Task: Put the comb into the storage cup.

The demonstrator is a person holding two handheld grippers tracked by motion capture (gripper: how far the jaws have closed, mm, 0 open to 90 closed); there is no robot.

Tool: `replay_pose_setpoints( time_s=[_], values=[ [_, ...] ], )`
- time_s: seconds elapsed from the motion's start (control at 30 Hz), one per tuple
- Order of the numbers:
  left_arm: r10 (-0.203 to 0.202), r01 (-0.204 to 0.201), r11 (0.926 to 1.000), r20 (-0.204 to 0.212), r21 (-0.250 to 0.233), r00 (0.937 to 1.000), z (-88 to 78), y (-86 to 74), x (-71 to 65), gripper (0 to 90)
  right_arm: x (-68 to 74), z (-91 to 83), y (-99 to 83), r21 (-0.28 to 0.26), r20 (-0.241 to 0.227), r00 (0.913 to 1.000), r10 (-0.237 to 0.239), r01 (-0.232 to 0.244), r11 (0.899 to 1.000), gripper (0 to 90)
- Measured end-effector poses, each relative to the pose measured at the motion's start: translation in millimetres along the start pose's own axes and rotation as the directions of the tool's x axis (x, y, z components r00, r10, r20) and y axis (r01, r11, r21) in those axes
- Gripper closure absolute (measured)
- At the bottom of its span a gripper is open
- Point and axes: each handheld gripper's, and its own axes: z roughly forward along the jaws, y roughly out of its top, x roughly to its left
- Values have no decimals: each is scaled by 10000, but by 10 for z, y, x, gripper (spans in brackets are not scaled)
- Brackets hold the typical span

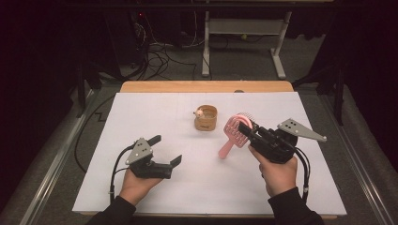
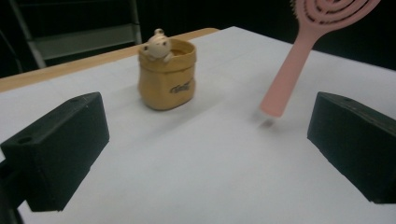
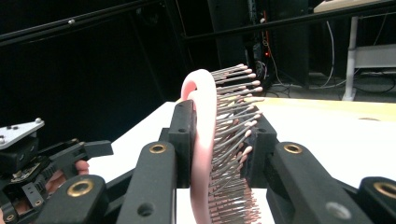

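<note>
A pink hairbrush [image 1: 233, 133] is held by its head in my right gripper [image 1: 245, 126], handle angled down toward the white table. In the right gripper view the jaws are shut on the hairbrush [image 3: 205, 154] head, its bristles [image 3: 233, 135] pressed against one jaw. My left gripper [image 1: 167, 149] rests low at the front left, open and empty. Past its wide-apart jaws, the left gripper view has a small tan pouch [image 2: 167, 81] with a toy figure [image 2: 156, 45] peeking out, and the brush handle [image 2: 287, 70] to the right. The pouch [image 1: 206, 117] stands mid-table.
A white sheet [image 1: 141, 187] covers the table, whose wooden edge [image 1: 206, 86] runs along the far side. Beyond it are cables [image 1: 159, 56] on the floor and a white desk frame [image 1: 244, 33]. The left gripper [image 3: 37, 158] appears at the left in the right gripper view.
</note>
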Motion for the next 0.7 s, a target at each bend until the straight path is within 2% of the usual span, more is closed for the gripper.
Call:
replay_pose_setpoints(
  time_s=[0.13,0.37,0.7],
  values=[
    [-48,49,9999,-156,92,9999,-99,-90,77,0,-30,-34,15,-138,79,10000,-16,17,9999,714],
    [-259,245,9992,-443,-313,9987,-266,-231,176,0,-86,-53,36,-254,208,9998,-30,35,9997,714],
    [-723,697,9953,-374,-675,9967,-382,-310,299,0,-151,-26,27,-323,415,9991,-5,18,9995,713]
  ],
)
